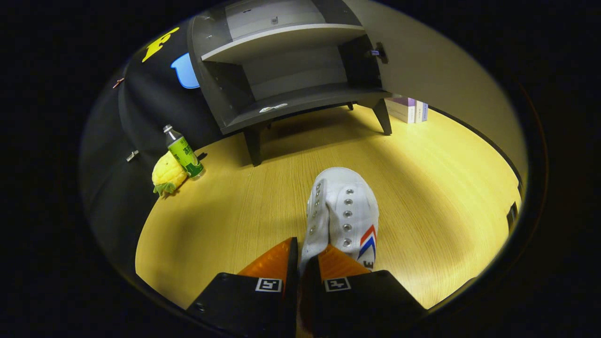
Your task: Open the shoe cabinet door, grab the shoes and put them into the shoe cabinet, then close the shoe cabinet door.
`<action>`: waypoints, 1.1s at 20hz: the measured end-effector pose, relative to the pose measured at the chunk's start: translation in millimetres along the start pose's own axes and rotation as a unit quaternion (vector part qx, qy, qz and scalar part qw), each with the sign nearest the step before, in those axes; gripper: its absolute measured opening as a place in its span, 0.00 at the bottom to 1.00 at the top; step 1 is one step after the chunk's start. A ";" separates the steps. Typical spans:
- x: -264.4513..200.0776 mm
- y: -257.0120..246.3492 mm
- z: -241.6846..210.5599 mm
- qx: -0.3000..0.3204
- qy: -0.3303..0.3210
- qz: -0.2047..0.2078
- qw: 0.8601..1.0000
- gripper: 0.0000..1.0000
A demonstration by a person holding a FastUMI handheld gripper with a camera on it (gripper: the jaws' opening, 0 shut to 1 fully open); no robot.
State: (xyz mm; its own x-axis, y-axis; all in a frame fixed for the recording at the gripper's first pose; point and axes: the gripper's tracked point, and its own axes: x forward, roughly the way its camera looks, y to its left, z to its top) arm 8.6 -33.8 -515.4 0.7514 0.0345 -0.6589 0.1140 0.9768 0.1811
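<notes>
White shoe [345, 211] pinched at its heel side wall by narrow tongs [307, 258], toe toward open shoe cabinet [286, 75]

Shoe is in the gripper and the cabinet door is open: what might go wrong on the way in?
The gripper pinches only the heel rim of the white shoe, so the toe may droop or slip. The shoe cabinet has a low shelf opening; the toe might catch its front edge. The open door stands near the path.
</notes>
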 end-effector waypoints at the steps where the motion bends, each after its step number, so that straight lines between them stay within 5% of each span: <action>1: 3.8 0.9 3.4 -0.001 -0.003 -0.001 1.000 0.18; 16: 48.9 -19.2 -5.5 -0.028 -0.023 -0.071 0.997 0.18; 18: 34.4 -16.3 13.5 -0.026 -0.015 -0.070 0.997 0.05; 22: 30.4 -16.7 14.2 -0.034 -0.013 -0.070 0.997 0.05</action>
State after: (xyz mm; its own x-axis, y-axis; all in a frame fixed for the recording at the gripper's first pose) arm 38.8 -52.1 -528.1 0.7479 -0.1068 -0.6552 0.1749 0.9838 0.0392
